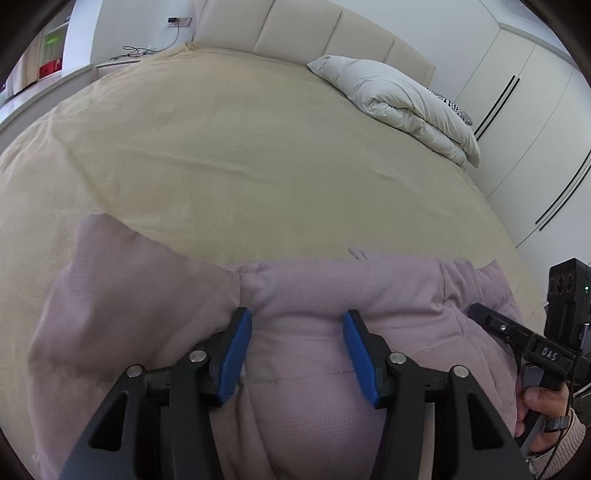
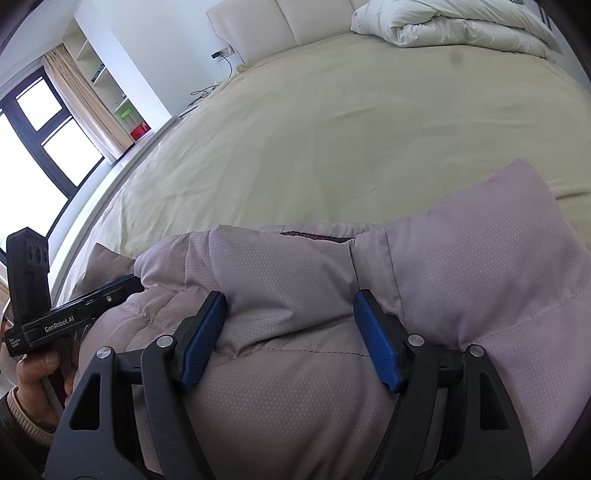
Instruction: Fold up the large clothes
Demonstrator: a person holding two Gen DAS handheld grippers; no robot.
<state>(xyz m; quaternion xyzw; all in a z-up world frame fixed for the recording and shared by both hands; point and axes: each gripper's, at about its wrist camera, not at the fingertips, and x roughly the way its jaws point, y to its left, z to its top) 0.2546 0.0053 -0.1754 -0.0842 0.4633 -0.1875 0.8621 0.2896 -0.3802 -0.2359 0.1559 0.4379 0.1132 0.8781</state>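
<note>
While both my grippers bear down on the pink padded jacket [image 1: 314,295], it lies bunched on the beige bed [image 1: 221,147].
Left gripper [image 1: 297,325] and right gripper [image 2: 290,310] each pinch a thick fold of it.

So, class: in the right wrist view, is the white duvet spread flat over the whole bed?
No. The white duvet lies bunched by the headboard, leaving the beige bedcover bare.
</note>
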